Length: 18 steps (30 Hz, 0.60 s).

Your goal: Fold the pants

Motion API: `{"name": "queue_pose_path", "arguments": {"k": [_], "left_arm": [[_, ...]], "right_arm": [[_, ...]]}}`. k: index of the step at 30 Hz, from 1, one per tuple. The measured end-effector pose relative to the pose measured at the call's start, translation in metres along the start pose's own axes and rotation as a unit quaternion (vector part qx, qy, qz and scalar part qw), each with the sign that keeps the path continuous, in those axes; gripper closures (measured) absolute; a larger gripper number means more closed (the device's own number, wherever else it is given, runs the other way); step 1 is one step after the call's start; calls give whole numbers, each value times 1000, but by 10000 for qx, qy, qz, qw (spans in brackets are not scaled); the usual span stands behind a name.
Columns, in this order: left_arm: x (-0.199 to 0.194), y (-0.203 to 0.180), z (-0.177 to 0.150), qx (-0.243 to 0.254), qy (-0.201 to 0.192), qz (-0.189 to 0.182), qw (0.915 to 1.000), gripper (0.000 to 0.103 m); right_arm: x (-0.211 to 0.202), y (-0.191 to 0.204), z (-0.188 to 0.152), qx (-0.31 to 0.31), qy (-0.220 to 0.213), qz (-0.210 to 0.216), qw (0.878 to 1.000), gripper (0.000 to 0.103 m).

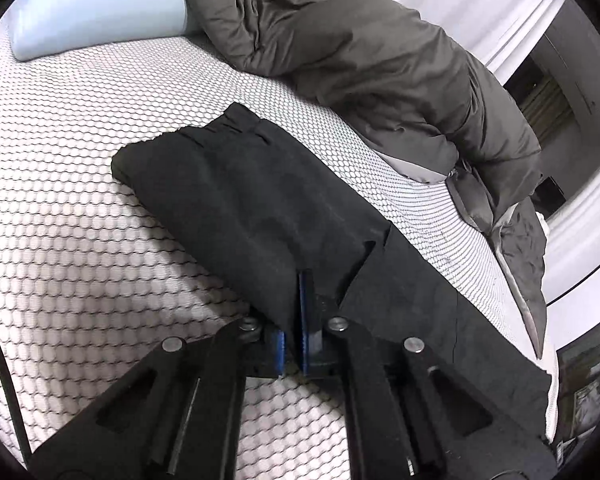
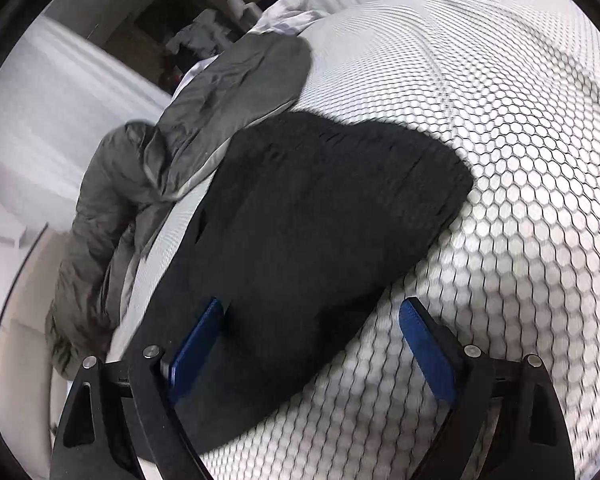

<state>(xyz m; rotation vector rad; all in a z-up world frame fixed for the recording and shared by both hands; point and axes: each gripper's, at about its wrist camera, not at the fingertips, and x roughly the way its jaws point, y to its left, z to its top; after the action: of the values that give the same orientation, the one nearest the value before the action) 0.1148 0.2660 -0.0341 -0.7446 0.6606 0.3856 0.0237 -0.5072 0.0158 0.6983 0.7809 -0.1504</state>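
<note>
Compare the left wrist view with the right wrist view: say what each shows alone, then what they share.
Only the left wrist view shows the pale blue pillow and the left gripper, shut on a fold of the black pants. Only the right wrist view shows the right gripper, open over the pants' edge, and white cloth at the far end. Both show the pants, the grey duvet and the honeycomb-patterned mattress.

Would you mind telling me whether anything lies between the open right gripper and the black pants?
Nothing visible does: the right gripper hangs directly over the pants, jaws apart. The grey duvet lies off to the side.
</note>
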Motion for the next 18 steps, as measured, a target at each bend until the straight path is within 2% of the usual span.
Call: {"name": "queue_pose_path", "arguments": {"k": [1,2,3,4,5,6,8,15,17,18], "left_arm": [[0,2,2,-37,13,-21,10000,101],[-2,5,1,-89,30,-57,9999,101],[-4,8,1,-125,44,-81,9999,101],[-5,9,0,-139,39,-96,9998,101],[-11,11,-1,-133,9,-99,9999,101],[-17,13,-2,-93,-38,-80,9999,101],[-33,19,-3,41,-164,35,9999,101],[-89,64,-17,21,-287,228,9993,101],[-100,75,-22,-10,-279,315,9991,100],[-105,79,-24,51,-186,443,9988,98]], "right_arm": [[2,-4,4,137,-145,31,9998,15],[5,-7,7,270,-304,66,9992,30],[6,-8,9,324,-346,40,9989,50],[11,-9,11,388,-283,41,9988,58],[14,-9,11,434,-204,174,9987,72],[13,-8,10,456,-193,250,9985,77],[5,-3,2,304,-114,338,9989,80],[-28,0,-35,-209,351,470,9981,80],[-34,-5,-46,-263,567,542,9966,77],[-38,-9,-49,-243,666,628,9955,69]]}}
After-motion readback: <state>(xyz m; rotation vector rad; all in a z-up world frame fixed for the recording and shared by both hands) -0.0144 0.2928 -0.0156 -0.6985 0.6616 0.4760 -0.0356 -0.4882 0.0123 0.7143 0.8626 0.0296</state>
